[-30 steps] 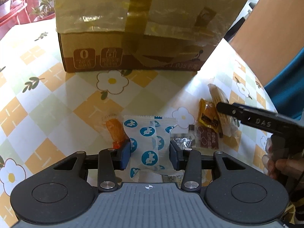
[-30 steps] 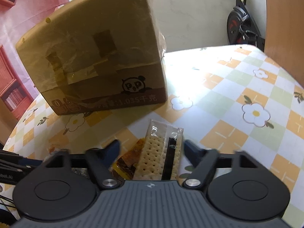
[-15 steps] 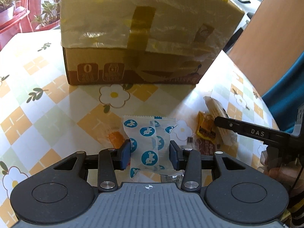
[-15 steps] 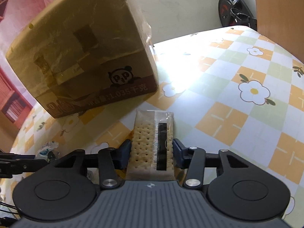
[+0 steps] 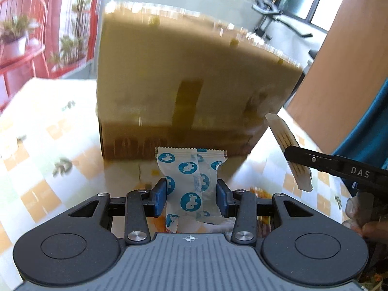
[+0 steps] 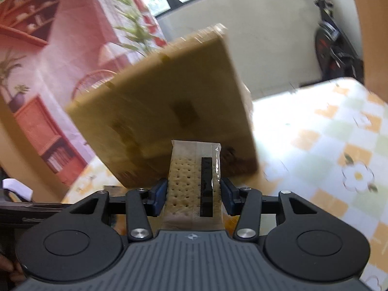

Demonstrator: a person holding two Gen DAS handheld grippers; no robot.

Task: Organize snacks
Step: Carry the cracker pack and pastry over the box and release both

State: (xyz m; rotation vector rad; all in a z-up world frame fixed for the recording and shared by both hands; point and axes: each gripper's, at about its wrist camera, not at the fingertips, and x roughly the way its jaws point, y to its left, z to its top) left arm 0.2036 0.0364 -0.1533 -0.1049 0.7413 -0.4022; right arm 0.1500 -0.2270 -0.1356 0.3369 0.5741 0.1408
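Black claw (image 5: pixel 191 197), blue pads (image 5: pixel 161 195)

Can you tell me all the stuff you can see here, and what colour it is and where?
Cardboard box: one, brown, taped, standing on the table straight ahead.
Candy packet: one, white with blue dots, held in the left tool.
Cracker pack: one, clear wrapper, pale crackers, held in the right tool.
Table: one, white cloth with orange and green squares and flowers.
Potted plants: several, green, far left.
Exercise bike: one, black, far right behind the table.
Left tool: black with blue pads, shut on the candy packet.
Right tool: black with blue pads, shut on the cracker pack.
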